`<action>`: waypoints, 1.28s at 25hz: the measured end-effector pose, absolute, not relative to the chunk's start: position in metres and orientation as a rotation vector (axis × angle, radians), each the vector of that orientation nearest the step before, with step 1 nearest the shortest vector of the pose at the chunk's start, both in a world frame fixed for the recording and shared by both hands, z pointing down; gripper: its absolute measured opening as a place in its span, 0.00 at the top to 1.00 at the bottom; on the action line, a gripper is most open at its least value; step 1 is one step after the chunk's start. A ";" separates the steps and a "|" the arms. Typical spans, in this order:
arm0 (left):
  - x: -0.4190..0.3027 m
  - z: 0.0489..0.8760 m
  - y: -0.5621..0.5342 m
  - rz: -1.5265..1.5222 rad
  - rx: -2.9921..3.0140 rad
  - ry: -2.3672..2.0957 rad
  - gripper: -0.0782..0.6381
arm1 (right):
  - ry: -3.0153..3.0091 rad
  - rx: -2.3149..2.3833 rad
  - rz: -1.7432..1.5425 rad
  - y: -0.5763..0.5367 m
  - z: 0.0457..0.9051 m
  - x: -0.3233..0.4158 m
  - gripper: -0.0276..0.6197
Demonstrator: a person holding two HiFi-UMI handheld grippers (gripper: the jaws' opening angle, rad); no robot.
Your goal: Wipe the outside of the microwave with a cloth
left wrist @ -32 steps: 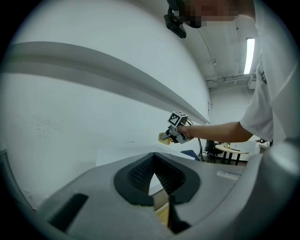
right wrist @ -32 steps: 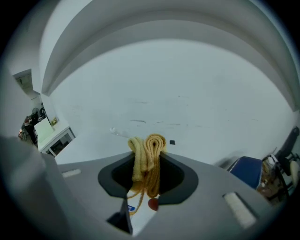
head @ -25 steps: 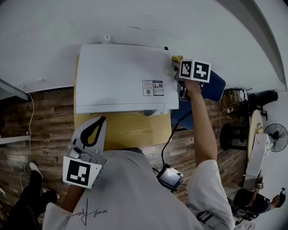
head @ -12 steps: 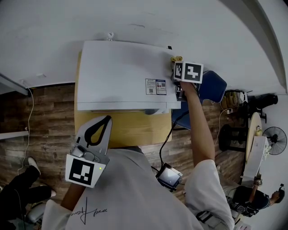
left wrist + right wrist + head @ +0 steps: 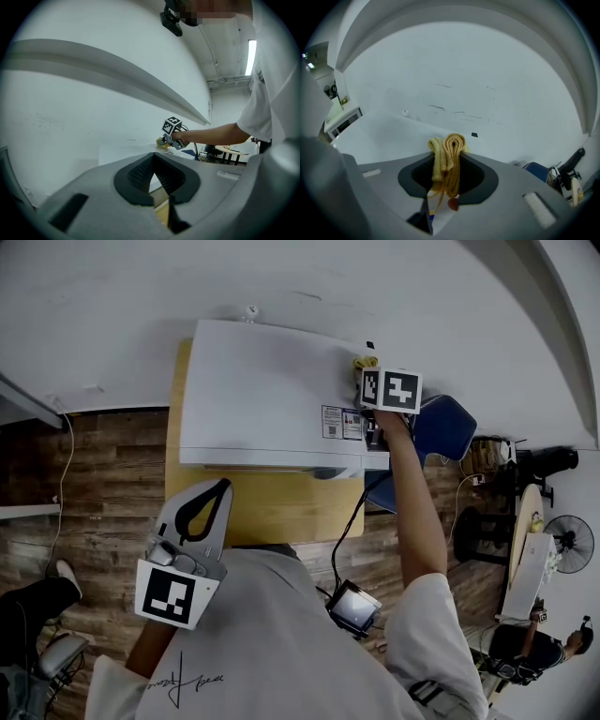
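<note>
I have the right gripper (image 5: 367, 377) out at arm's length over the far right corner of the microwave (image 5: 272, 409), its marker cube facing up. In the right gripper view the jaws are closed narrowly on a yellow cloth (image 5: 447, 157), which is folded into a thick roll that stands up between them, with loose threads hanging down at the near side. From the head view the cloth lies at the far right corner of the microwave's white top, and in the left gripper view it looks to be resting on that surface, though I cannot be sure of contact. The microwave sits on a wooden table (image 5: 272, 507) against the white wall (image 5: 141, 296), and two printed stickers (image 5: 341, 422) show near the right edge of its top. My left gripper (image 5: 217, 490) is held low and close to the body at the near left edge of the table, well apart from the microwave. Its jaws meet at the tips with nothing between them, and through the gap behind them I see only a bit of the table. A blue chair (image 5: 448, 427) stands just right of the microwave, partly behind my right arm, above the wood floor (image 5: 94, 465).
</note>
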State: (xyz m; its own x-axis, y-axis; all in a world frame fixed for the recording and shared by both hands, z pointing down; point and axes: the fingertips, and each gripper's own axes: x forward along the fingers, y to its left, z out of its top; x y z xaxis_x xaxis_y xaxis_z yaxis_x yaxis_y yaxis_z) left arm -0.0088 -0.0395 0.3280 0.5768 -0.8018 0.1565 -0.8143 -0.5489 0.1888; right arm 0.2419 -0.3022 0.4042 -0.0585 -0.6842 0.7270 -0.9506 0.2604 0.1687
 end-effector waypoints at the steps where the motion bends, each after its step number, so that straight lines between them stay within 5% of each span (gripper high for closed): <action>1: -0.011 0.328 -0.039 0.075 2.567 -1.342 0.89 | -1.815 1.487 0.468 -0.302 0.404 0.238 0.77; 32: -0.057 0.328 -0.035 0.038 2.550 -1.373 0.89 | -1.912 1.357 0.454 -0.290 0.407 0.128 0.77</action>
State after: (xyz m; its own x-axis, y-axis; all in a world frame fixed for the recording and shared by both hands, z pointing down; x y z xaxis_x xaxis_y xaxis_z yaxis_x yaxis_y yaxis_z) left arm -0.0567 -0.0354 0.3281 0.5569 -0.8190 0.1378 -0.8254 -0.5274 0.2014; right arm 0.1283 -0.2897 0.4065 -0.1709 -0.6563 0.7348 -0.9168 0.3791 0.1254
